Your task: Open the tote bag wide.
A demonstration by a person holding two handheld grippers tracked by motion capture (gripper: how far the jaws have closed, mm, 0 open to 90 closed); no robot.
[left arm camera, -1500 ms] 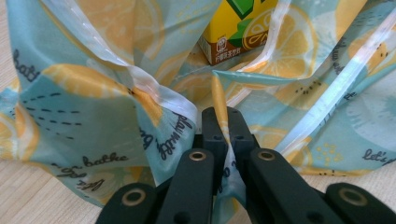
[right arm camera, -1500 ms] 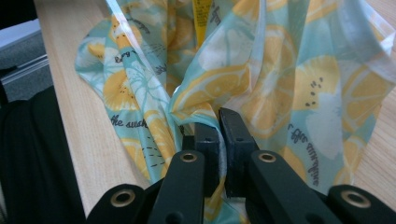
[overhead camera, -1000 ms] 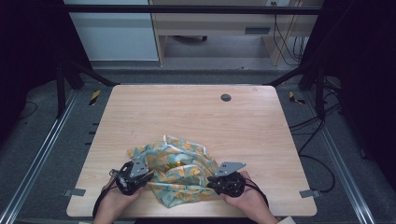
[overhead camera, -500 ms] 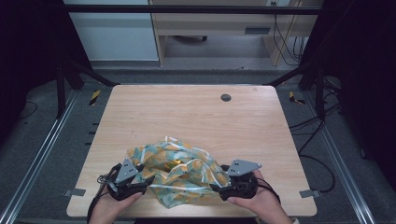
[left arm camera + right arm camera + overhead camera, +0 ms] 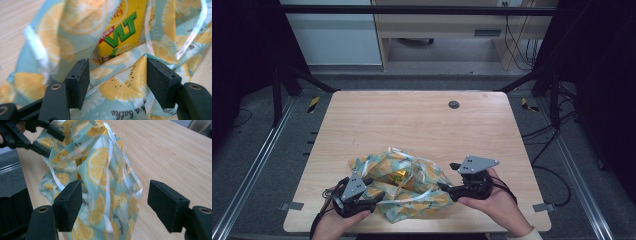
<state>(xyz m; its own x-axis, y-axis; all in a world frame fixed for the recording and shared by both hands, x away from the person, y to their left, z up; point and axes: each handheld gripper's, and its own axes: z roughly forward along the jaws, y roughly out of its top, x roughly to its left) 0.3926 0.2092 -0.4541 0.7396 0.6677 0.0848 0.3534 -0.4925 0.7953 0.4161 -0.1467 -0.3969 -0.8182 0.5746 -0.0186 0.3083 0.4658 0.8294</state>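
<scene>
**High view: lemon-print bag let go on both sides, drink carton inside**

High view, left to right. Left tongs (image 5: 373, 200) at the near left edge of the bag (image 5: 407, 187), jaws just opened and standing spread; in the left gripper view a fold of bag lying between the pads (image 5: 79, 80) but not pressed. Bag slumped on the near middle of the table (image 5: 377, 125), close to the front edge. Right tongs (image 5: 447, 189) just beside the bag's right edge, jaws spread too after opening and easing back a little; in the right gripper view the film rising between the pads, touching neither as far as can be told.

Step in hand, by judgement: a release between two grips, likely while opening or straightening the bag. Next move probably calls for a fresh pinch on a rim or handle, thin film only, clear of the carton.

Bag: thin, crinkled, glossy plastic, pale blue with yellow lemon slices, translucent white handles. Yellow drink carton (image 5: 120, 32) upright inside, green letters on its face.
</scene>
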